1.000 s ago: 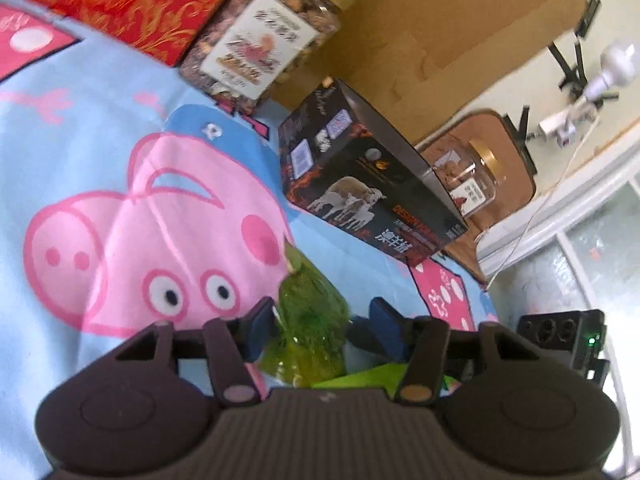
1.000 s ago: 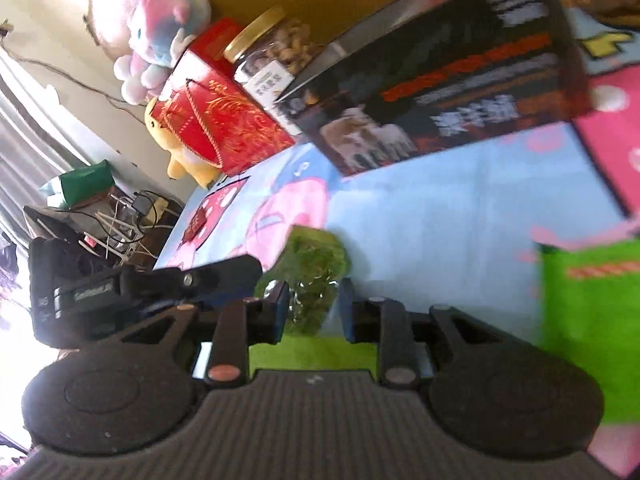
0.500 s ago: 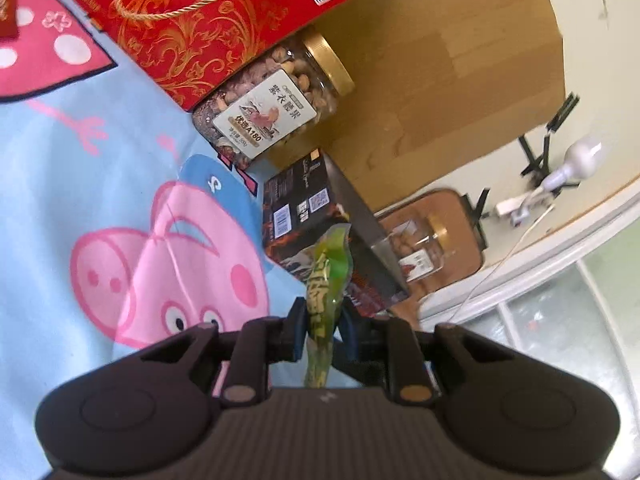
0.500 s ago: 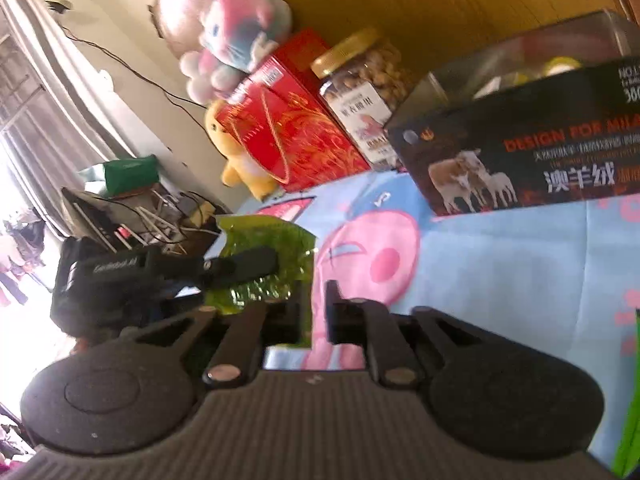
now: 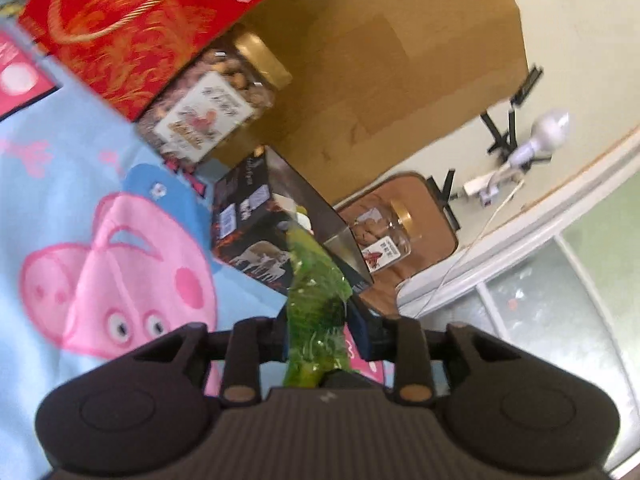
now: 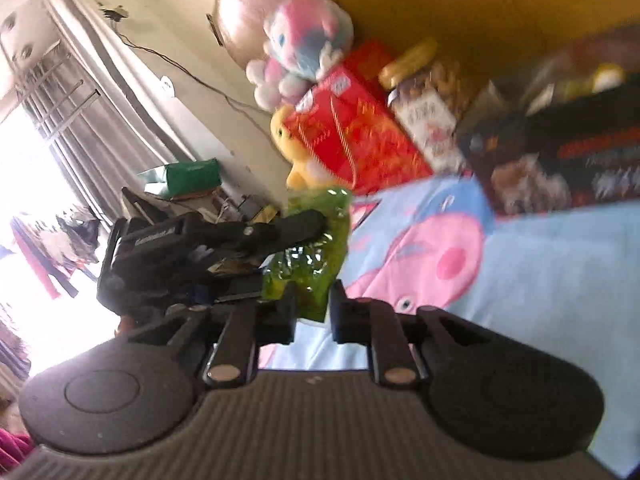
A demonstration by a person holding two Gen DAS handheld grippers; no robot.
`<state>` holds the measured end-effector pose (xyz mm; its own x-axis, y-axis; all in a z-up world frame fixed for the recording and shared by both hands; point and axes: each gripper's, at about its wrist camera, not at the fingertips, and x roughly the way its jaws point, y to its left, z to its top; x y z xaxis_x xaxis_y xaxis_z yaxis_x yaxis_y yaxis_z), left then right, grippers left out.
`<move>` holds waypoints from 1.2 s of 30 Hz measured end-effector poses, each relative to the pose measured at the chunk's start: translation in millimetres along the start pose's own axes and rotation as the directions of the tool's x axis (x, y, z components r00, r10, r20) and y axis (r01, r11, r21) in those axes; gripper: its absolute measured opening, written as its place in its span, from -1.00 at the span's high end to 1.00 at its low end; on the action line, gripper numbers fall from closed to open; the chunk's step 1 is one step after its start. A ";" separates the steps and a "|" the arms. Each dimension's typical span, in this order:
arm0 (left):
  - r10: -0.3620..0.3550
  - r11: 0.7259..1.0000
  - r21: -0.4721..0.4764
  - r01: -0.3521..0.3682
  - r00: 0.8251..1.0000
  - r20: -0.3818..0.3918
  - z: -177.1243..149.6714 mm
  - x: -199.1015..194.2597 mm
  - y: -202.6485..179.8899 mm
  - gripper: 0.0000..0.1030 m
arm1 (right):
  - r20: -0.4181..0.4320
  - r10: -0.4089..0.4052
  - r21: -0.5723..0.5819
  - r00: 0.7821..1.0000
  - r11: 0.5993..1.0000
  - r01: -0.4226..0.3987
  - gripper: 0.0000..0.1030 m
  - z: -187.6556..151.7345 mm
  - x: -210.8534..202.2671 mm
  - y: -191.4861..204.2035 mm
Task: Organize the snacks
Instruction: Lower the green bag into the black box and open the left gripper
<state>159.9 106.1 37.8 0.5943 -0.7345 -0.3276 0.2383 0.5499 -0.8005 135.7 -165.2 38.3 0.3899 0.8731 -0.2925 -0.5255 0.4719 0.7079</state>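
Here, your left gripper (image 5: 322, 330) jaws part-closed on a green snack packet (image 5: 316, 300), your right gripper (image 6: 312, 310) jaws part-closed around the same packet, dark open box (image 5: 264, 236) beyond.

Blurred dark box (image 6: 560, 160), right view
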 end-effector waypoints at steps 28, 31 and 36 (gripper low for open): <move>0.330 0.852 0.432 -0.295 0.944 -0.006 39.0 164.7 -111.7 -0.14 | 0.340 -0.503 -0.191 0.795 0.790 0.582 0.38 70.3 -99.8 -74.4; 0.303 0.860 0.443 -0.254 0.952 -0.042 15.2 140.5 -115.6 -0.14 | 0.296 -0.496 -0.098 0.816 0.834 0.543 0.29 46.8 -128.4 -78.5; 0.257 0.901 0.399 -0.168 0.950 -0.178 -31.8 134.0 -104.8 -0.14 | 0.186 -0.530 0.000 0.827 0.842 0.539 0.15 -3.4 -157.0 -77.2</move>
<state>190.1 -62.6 61.8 0.4887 -0.6275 -0.6061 0.4212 0.7781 -0.4660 112.5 -338.3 27.5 0.7419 0.4498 -0.4972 -0.2324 0.8682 0.4385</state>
